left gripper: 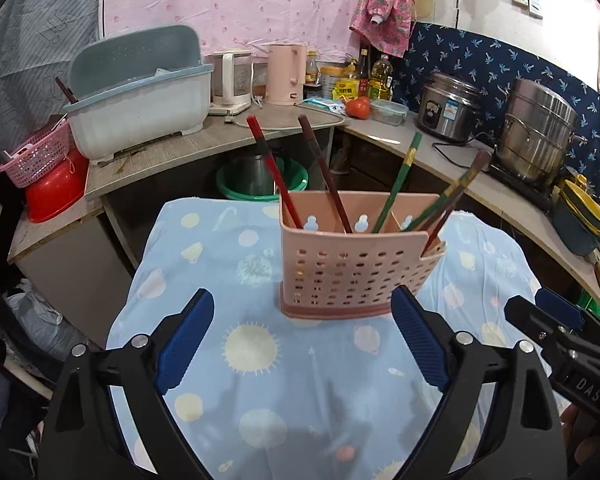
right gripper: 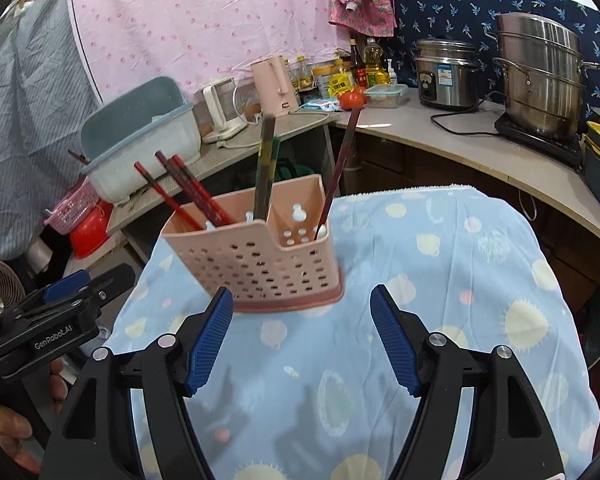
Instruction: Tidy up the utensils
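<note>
Item: pink perforated plastic utensil holder, divided into compartments, standing upright on a table draped in a pale blue cloth with sun and planet prints.

Contents: red chopsticks leaning left in the larger compartment; green-and-brown chopsticks leaning right in the smaller one. No utensil lies loose on the cloth.

Left gripper: blue pads spread wide, holding nothing, just short of the holder.

Right gripper: likewise wide and empty, near the holder's base.

Hazards, as judged:
- Holder looks light; a pad nudging its wall could tip it or slide it on the loose cloth.
- Long leaning sticks carry weight high; catching one could lever the holder over.
- Both grippers converge on the same spot and could collide.
</note>
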The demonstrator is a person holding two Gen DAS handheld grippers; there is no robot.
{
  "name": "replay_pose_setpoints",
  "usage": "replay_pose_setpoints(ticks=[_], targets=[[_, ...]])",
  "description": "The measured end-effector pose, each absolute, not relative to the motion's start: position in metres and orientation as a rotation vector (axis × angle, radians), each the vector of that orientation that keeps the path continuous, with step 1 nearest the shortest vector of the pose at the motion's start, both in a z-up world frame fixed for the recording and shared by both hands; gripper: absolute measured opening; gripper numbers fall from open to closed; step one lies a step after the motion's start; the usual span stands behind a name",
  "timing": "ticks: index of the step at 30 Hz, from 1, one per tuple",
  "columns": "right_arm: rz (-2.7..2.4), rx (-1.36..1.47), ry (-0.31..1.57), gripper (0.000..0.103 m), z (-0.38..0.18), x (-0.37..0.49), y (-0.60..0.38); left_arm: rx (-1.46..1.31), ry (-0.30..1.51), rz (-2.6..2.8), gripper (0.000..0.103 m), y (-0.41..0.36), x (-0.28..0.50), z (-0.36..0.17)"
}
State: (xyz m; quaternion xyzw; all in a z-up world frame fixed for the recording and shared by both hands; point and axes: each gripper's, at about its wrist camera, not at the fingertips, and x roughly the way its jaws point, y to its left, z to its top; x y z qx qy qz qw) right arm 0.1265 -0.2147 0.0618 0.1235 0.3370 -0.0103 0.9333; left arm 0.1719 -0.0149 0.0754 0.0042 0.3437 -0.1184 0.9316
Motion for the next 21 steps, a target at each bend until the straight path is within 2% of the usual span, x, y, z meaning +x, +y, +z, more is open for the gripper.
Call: replay_pose_setpoints(ticks=[4,8,21], targets=[[-0.014,0.234,0.704,0.075,0.057,0.116,-0.204,0.021,0.721,-0.217,0.092,-0.014,0.160,0.069],[-0.007,0.211,0.722,0.075,0.052,0.108,-0.197,0.036,0.730,-0.204,0.094,-0.014,0.148,0.064],[-0.031,0.170,0.738,0.076,0.056,0.087,-0.188,0.043,0.771,-0.171,0.096,-0.006,0.128,0.053]])
